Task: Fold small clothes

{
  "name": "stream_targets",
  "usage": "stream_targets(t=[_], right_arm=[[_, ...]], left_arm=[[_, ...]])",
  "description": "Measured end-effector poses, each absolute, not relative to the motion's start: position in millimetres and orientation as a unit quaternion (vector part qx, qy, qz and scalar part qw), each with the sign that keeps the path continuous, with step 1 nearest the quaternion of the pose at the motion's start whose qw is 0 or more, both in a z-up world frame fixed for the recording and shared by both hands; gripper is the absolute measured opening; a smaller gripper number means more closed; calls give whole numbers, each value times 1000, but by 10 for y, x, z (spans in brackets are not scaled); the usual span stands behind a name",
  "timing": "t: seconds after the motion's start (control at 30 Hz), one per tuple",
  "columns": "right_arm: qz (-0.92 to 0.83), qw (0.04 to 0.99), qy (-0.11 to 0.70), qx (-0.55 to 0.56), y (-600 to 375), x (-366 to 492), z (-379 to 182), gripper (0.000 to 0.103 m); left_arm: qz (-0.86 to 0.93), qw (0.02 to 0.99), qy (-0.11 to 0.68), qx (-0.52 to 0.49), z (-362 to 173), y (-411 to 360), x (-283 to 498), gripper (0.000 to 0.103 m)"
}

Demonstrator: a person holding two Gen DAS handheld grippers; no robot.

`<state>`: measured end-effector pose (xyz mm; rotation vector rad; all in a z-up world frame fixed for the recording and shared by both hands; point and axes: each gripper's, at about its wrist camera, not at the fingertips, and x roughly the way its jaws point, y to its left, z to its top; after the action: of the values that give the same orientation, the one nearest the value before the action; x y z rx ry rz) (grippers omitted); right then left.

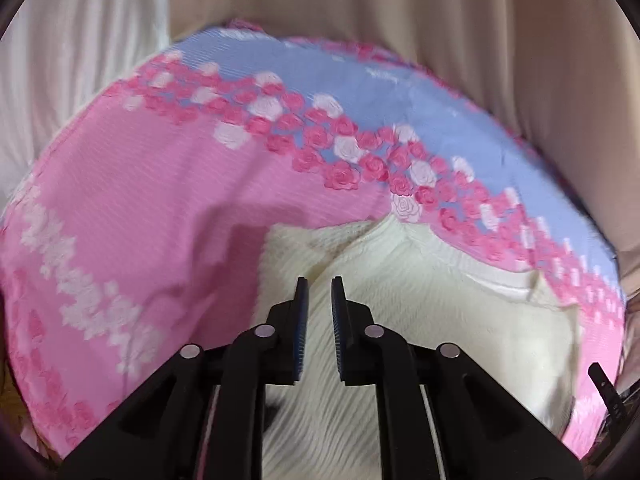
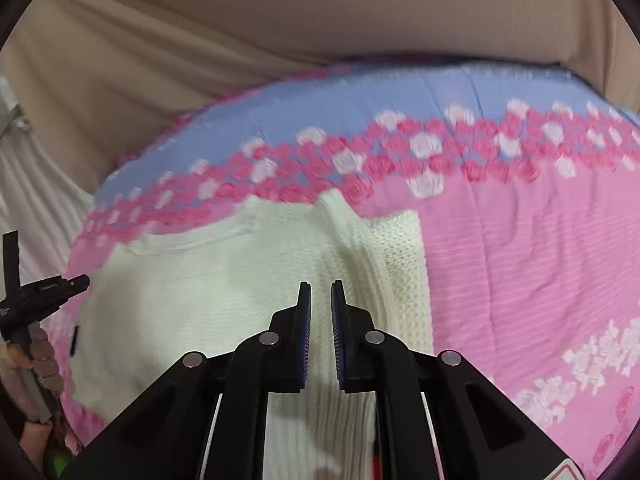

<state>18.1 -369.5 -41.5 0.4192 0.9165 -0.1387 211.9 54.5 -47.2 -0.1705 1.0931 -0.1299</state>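
Cream knitted sweater [image 1: 420, 300] lies directly beneath both grippers, left gripper [image 1: 319, 280] and right gripper [image 2: 320, 284], fingers nearly together, pinching nothing

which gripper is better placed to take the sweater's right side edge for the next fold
Right, probably. The right gripper hovers over the cream sweater just beside that ribbed edge; the left gripper sits by the opposite edge.

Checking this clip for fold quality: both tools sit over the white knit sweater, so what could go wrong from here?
1. The left tool and right tool look nearly shut with no visible pinch on the sweater, so it may slip.
2. The patterned blanket beneath could get snagged along with the knit.
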Motion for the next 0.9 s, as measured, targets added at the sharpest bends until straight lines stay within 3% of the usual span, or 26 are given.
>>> stream_targets(t=[0.03,0.13,0.2,0.4,0.47,0.53,0.57,0.6,0.63,0.7,0.9], right_arm=[[-67,872,440,203,-3668,15,-393,18],[-87,861,451,217,-3624,-511,-541,59],[-88,848,466,234,-3579,-730,-742,62],[-69,807,490,323,-3576,-853,-1297,65],[-65,813,471,335,-3539,-802,-1305,75],[-57,812,460,355,-3536,-677,-1320,75],[-56,813,453,361,-3543,-630,-1316,71],[-48,811,451,369,-3558,-561,-1328,57],[-49,805,460,372,-3570,-511,-1344,15],[-48,806,452,379,-3620,-518,-1256,15],[-44,834,448,318,-3709,-1062,-591,11]], left_arm=[[-64,847,517,-102,-421,673,1975,31],[-66,835,524,-154,-448,998,1569,57],[-56,825,536,-172,-565,1159,1302,63],[-15,768,582,-269,-1100,1411,765,64],[-9,775,571,-270,-1110,1349,736,69],[-26,778,563,-279,-1115,1245,801,73],[-26,776,563,-282,-1126,1204,845,73],[-27,776,562,-286,-1131,1169,883,69],[-29,779,561,-279,-1129,1122,948,47],[-42,766,579,-276,-1122,1075,1060,13],[-84,771,572,-267,-645,1217,738,10]])
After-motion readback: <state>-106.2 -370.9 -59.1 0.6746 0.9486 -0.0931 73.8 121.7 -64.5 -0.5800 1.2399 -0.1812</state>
